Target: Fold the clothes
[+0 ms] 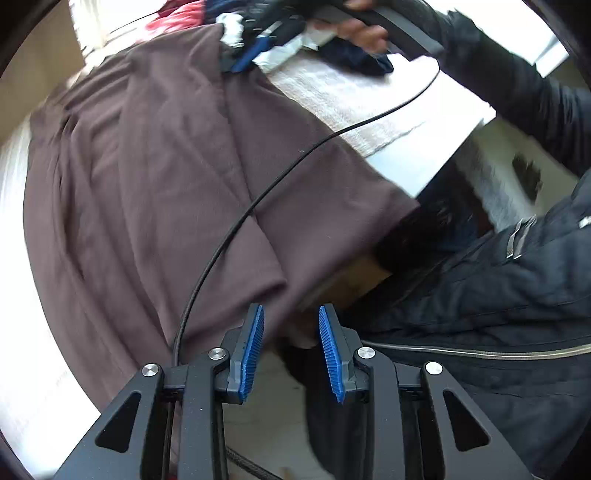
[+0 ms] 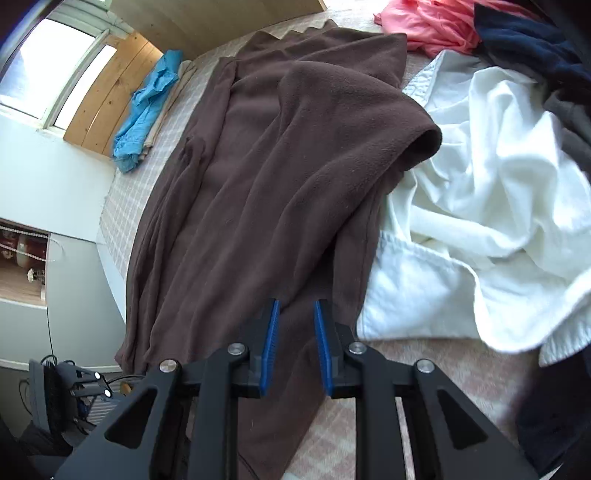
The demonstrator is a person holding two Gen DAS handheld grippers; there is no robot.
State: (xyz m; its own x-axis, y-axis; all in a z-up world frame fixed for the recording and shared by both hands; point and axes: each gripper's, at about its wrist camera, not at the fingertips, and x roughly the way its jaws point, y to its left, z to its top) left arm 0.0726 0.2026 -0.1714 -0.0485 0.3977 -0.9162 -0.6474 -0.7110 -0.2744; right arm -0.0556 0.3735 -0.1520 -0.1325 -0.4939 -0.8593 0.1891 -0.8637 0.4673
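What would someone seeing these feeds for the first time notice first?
The long brown fleece garment dominates both views, laid lengthwise down the bed with one side folded over. In the right wrist view, a rumpled white garment lies right beside it, touching its edge, with a pink one at the top. Both the left gripper and right gripper hang open above the fleece, gripping nothing.

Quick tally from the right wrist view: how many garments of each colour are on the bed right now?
Brown: 1, the brown fleece garment spread out
White: 1, the white garment
Pink: 1, the pink garment
Blue: 1, the blue garment
Navy: 1, the navy garment
Total: 5. A grey piece at the right edge is too cut off to count.
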